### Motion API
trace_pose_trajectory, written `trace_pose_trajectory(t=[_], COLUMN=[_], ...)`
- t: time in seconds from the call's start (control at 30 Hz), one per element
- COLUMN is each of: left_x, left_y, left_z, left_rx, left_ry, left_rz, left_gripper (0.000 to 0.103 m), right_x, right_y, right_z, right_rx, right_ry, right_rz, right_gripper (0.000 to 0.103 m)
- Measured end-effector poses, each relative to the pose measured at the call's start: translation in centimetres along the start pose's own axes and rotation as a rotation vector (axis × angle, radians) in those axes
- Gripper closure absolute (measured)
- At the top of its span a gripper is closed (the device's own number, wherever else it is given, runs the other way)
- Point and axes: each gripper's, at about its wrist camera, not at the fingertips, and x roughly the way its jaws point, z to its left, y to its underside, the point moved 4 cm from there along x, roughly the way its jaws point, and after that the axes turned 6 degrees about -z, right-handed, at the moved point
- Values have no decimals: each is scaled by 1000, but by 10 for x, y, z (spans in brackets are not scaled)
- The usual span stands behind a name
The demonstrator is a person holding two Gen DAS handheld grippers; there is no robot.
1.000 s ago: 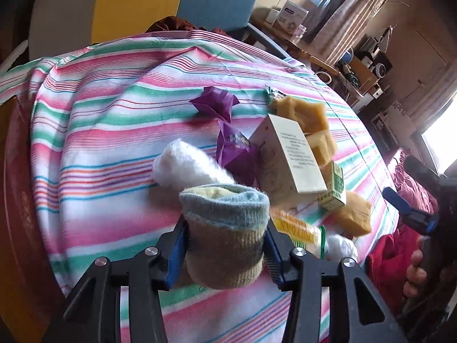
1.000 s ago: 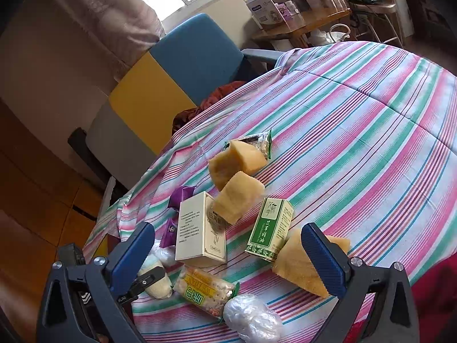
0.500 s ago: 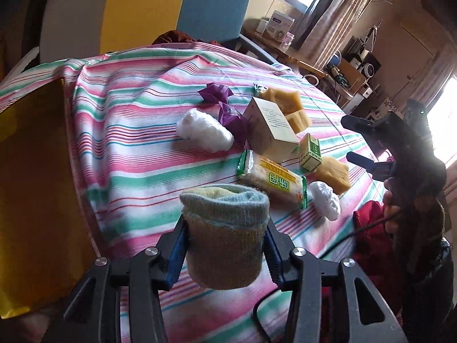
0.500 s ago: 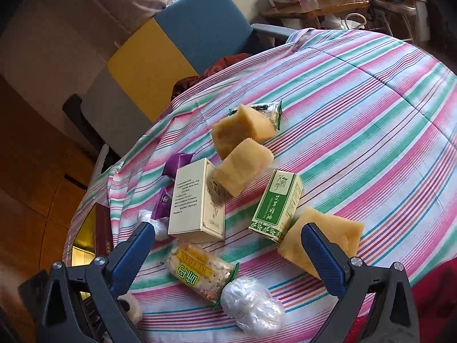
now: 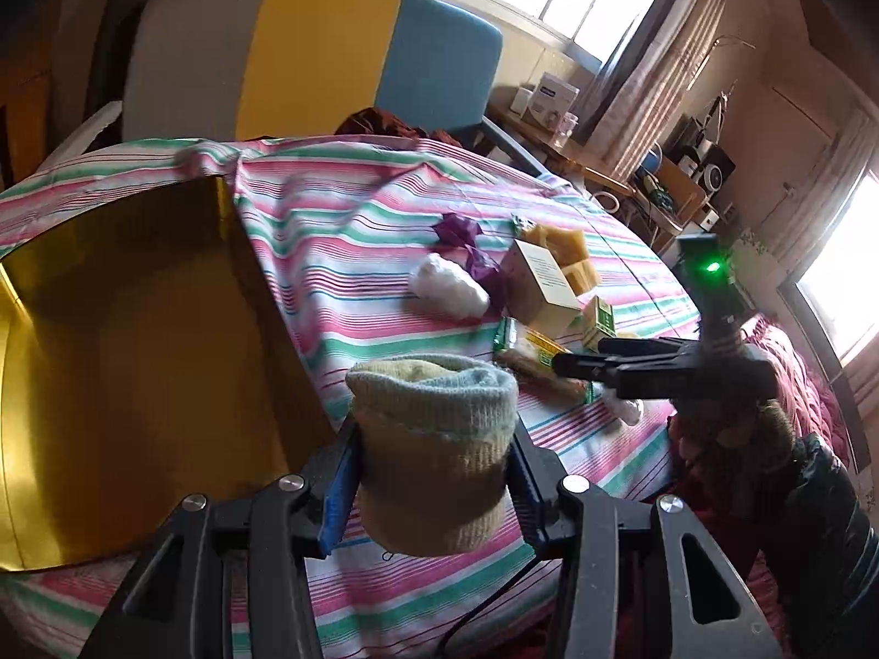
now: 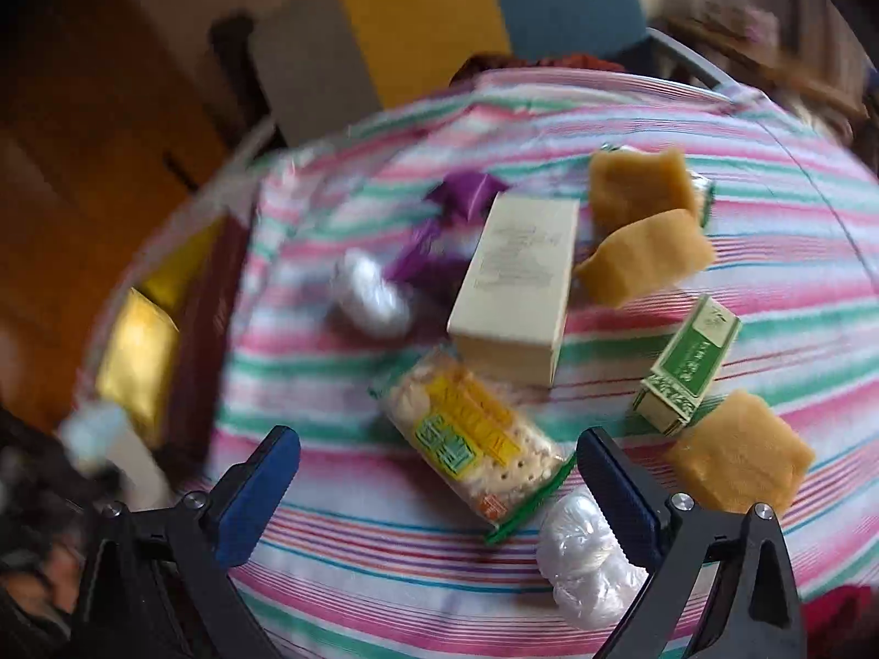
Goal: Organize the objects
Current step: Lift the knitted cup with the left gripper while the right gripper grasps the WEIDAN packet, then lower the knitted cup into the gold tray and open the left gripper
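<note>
Up front, the left gripper (image 5: 434, 472) is clamped on a rolled sock (image 5: 431, 453), its blue pads pressed against both sides, holding it clear above the striped cloth of the worktop (image 5: 340, 252) just beside a gold-lined open box (image 5: 132, 362). Meanwhile the right gripper (image 6: 437, 475) hangs with its jaws wide apart and nothing between the pads, above a cracker packet (image 6: 472, 436) lying on the cloth. A crumpled white plastic bag (image 6: 588, 563) lies against its right finger. Farther off sit a cream carton (image 6: 516, 285), a green carton (image 6: 686, 368), three tan sponge-like blocks, the nearest (image 6: 741, 453) at the right, a purple wrapper (image 6: 467, 192) and a second white bundle (image 6: 371, 294). Motion blurs the right wrist view.
</note>
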Motion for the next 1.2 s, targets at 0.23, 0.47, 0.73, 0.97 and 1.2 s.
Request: trace_pose_trajectory(t=[0.23,0.47,0.73,0.97,1.2], left_x=[-18,-46,-74,-84,-52], left_y=[7,15,9,-13,-45], left_z=[27,75,132,174,217], left_rx=[-51,-136,-235,-245,-178], left_ry=[-35,-124,-251,-335,-404], left_rz=[-22,-55,-105,-118,-44], left_gripper=[54,54,54,54,54], right_x=[46,57,65,69,69], right_y=[-1,7,15,17,19], right_z=[3,17,34,35,42], right_rx=[-114,-164,-197,-174,-233], right_ry=[100,85,21,5,22], right_rz=[130,129,150,150,136], right_gripper=[6,53,50,49,47])
